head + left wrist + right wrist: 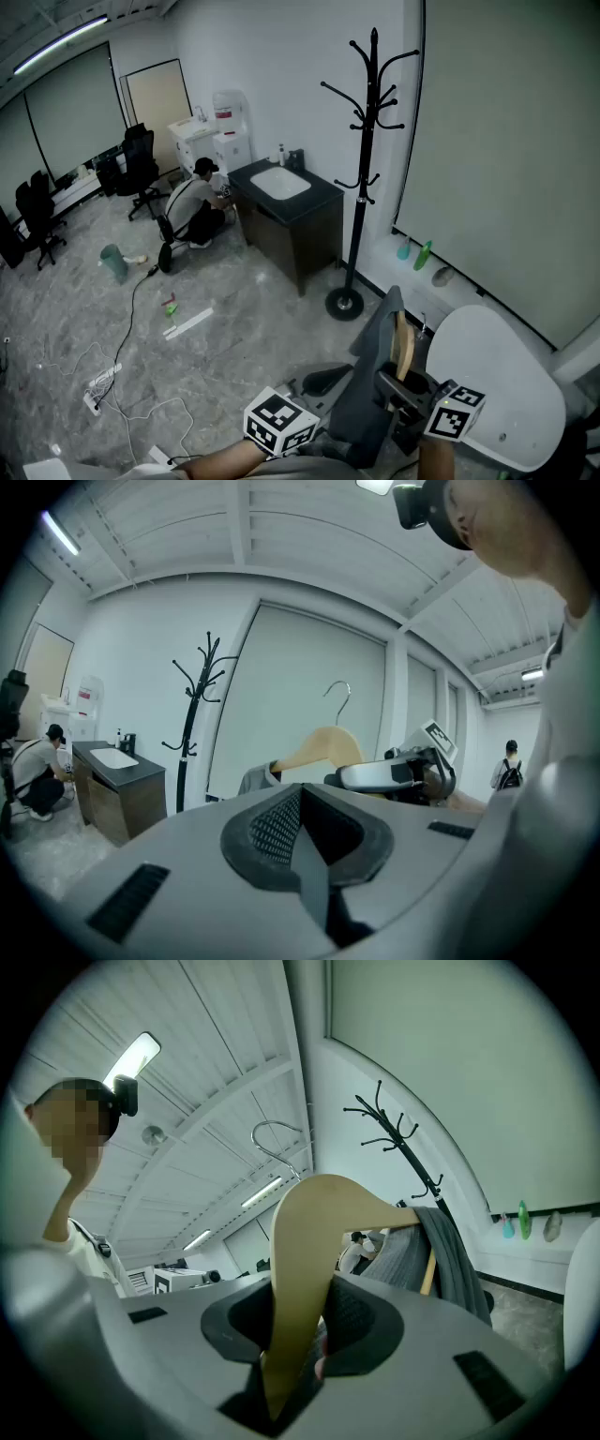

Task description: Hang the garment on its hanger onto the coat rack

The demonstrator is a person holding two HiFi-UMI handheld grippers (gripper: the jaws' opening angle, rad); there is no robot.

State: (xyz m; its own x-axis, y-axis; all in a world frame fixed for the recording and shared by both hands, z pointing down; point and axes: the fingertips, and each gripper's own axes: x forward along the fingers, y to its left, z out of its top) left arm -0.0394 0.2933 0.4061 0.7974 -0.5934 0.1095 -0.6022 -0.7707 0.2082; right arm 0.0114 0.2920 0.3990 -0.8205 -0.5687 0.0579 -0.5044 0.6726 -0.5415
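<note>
A grey garment (373, 398) hangs on a wooden hanger (404, 345) low in the head view, in front of me. My right gripper (405, 392) is shut on the hanger's wooden shoulder (305, 1269), with the metal hook (277, 1138) sticking up above it. The garment (441, 1252) drapes off the hanger's far arm. My left gripper (305, 841) is shut with nothing between its jaws, just left of the garment. It looks toward the hanger (323, 747) and the right gripper (398, 772). The black coat rack (366, 169) stands ahead on a round base (344, 303), apart from the hanger.
A dark cabinet with a white sink (286, 202) stands left of the rack, and a person (197, 211) crouches beside it. A white round table (497, 384) is at my right. Cables (122, 375) and small items lie on the grey floor; office chairs (139, 169) stand far left.
</note>
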